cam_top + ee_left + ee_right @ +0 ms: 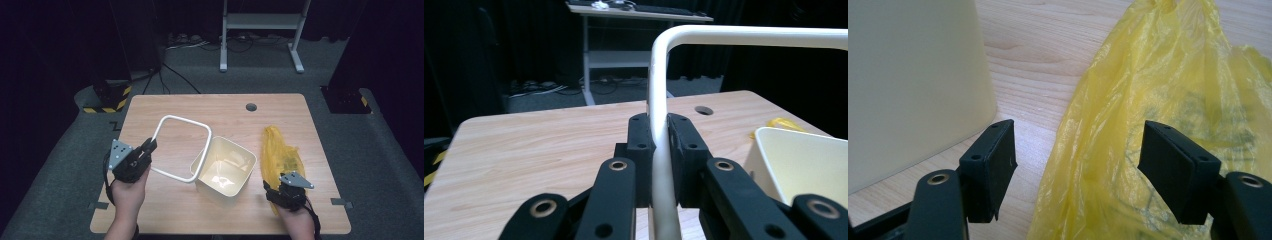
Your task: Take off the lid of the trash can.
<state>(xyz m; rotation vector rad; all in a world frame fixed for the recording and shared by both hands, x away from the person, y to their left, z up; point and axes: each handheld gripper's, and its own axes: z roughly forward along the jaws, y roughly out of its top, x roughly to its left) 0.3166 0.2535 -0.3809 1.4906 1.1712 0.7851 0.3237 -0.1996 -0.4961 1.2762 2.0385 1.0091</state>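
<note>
A white rounded-square ring [186,120] is tilted up off the wooden table [165,210], its right side by the cream bin [235,145]. My left gripper [149,146] is shut on the ring's left side. In the left gripper view the jaws [659,135] clamp the ring's bar [659,90], with the bin [804,160] to the right. A crumpled yellow plastic bag [280,150] lies right of the bin. My right gripper [287,181] sits at the bag's near end. In the right gripper view it stands open [1078,165] over the bag [1158,85], the pads apart from it, and the bin wall [913,75] is on the left.
A cable hole [251,107] is in the table's far edge. Beyond the table stand a white desk frame [260,22] and black stands with hazard-striped bases [107,97] on grey carpet, with cables on the floor.
</note>
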